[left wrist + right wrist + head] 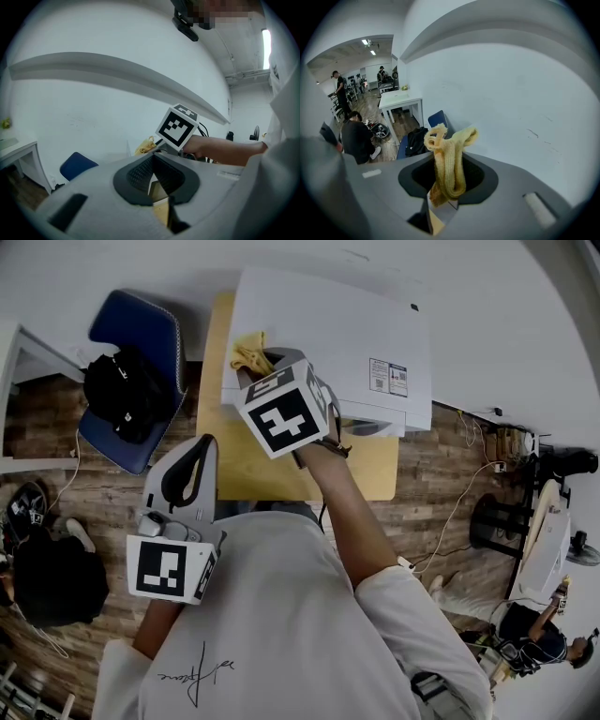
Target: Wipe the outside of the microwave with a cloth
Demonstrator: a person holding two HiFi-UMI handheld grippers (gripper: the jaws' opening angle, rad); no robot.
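The white microwave [347, 324] stands on a wooden table [214, 442], seen from above. My right gripper [261, 367] reaches over the microwave's left front corner and is shut on a yellow cloth [249, 351], which bunches on the top edge there. In the right gripper view the cloth [449, 164] sticks up in a folded wad from between the jaws of the right gripper [444, 190]. My left gripper [201, 450] is held low, near my body and left of the table, shut with nothing in it. In the left gripper view its jaws [153, 161] meet, and the cloth [146, 145] shows beyond.
A blue chair [155, 324] with a black bag [127, 390] stands left of the table. A white desk [19, 352] is further left. A person in black [52, 577] sits on the floor at left. Cables [459, 502] and stands lie on the floor at right.
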